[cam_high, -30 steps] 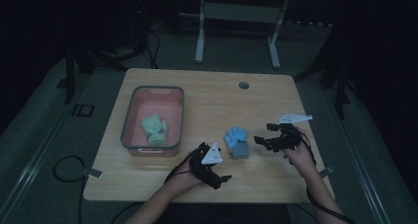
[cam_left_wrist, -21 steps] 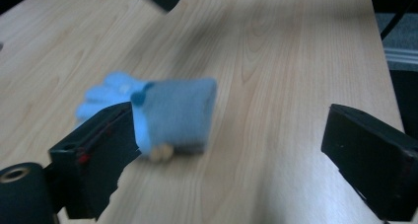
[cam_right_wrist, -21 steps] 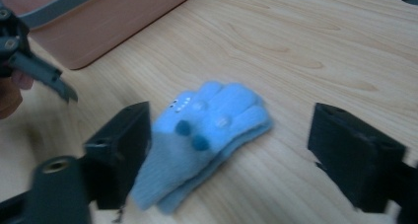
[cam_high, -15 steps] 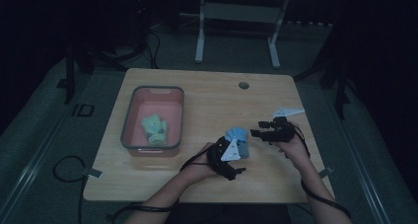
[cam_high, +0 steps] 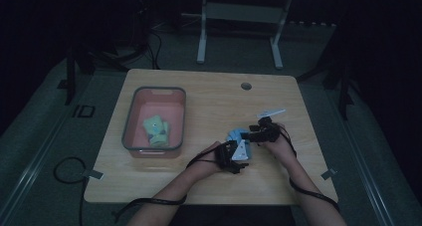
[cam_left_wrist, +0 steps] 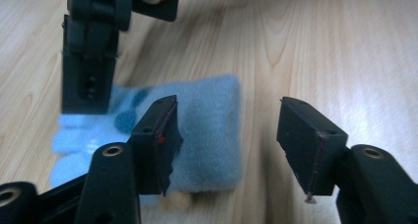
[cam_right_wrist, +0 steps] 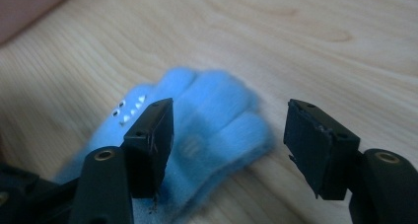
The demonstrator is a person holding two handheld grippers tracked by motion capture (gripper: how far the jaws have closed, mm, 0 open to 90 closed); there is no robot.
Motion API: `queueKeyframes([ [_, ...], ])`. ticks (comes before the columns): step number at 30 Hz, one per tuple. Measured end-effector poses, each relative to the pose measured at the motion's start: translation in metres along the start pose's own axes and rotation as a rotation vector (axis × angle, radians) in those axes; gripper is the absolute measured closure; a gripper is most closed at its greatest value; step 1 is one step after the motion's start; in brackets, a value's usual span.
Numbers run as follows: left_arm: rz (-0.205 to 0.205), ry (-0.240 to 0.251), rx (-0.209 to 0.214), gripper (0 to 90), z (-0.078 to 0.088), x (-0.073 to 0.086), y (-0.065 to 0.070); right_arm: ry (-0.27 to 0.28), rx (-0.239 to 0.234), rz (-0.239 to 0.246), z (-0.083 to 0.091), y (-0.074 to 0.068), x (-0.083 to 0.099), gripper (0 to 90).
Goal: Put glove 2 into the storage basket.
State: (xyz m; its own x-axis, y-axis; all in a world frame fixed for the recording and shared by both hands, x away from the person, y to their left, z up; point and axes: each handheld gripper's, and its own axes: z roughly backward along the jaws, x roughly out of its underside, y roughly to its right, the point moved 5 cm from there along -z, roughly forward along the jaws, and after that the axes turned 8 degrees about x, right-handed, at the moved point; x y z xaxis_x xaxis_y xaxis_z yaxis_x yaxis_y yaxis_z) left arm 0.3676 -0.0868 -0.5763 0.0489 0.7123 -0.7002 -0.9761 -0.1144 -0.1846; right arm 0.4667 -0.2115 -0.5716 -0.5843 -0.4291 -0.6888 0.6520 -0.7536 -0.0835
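Observation:
A light-blue fleece glove (cam_high: 234,135) lies flat on the wooden table (cam_high: 209,96), right of centre. My left gripper (cam_high: 237,154) comes at it from the near side, jaws open. In the left gripper view the glove (cam_left_wrist: 212,130) lies under the left jaw, and the gripper (cam_left_wrist: 229,120) holds nothing. My right gripper (cam_high: 251,134) reaches in from the right, also open. In the right gripper view the glove's finger end (cam_right_wrist: 212,115) sits between and below the spread jaws of the gripper (cam_right_wrist: 229,118). The right gripper's black jaw (cam_left_wrist: 91,51) hangs over the glove's far-left part.
A pink tray (cam_high: 130,117) with a grey rim stands at the table's left and holds greenish cloth pieces (cam_high: 156,131). A round cable hole (cam_high: 246,86) is near the far edge. Cables trail from both grippers over the table's near edge.
My left gripper has moved right and forward up to the glove. My right gripper has shifted left and down onto the glove's other end. The glove has stayed in place.

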Motion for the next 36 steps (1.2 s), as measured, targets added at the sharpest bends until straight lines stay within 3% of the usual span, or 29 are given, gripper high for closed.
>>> queueKeyframes([
  [3,-0.003,-0.008,-0.001,44.5,-0.002,0.003,-0.001,-0.03,0.008,0.03,-0.008,-0.005,0.005,31.6],
  [8,-0.002,-0.031,-0.021,45.7,-0.008,0.006,-0.002,-0.035,0.043,0.052,-0.01,-0.008,0.008,30.1],
  [12,-0.004,-0.045,-0.045,58.7,-0.009,0.005,-0.004,-0.031,0.048,0.068,-0.01,-0.01,0.009,33.3],
  [13,-0.005,-0.058,-0.037,63.9,-0.009,0.005,-0.008,-0.029,0.019,0.079,-0.009,-0.013,0.009,46.1],
  [16,-0.01,-0.075,-0.029,70.5,-0.006,0.003,-0.009,-0.034,-0.029,0.074,-0.009,-0.017,0.009,61.5],
  [19,0.0,-0.088,-0.012,72.7,-0.005,0.001,-0.01,-0.05,-0.081,0.027,-0.009,-0.018,0.01,71.0],
  [25,0.006,-0.093,-0.018,74.9,0.005,0.001,-0.012,-0.053,-0.11,-0.031,-0.008,-0.017,0.006,76.7],
  [30,0.022,-0.079,-0.019,75.5,0.023,-0.001,-0.017,-0.033,-0.121,-0.025,-0.002,-0.024,-0.005,77.3],
  [36,0.0,-0.104,-0.032,75.6,0.047,-0.002,-0.018,-0.006,-0.161,-0.019,0.003,-0.036,-0.021,77.3],
])
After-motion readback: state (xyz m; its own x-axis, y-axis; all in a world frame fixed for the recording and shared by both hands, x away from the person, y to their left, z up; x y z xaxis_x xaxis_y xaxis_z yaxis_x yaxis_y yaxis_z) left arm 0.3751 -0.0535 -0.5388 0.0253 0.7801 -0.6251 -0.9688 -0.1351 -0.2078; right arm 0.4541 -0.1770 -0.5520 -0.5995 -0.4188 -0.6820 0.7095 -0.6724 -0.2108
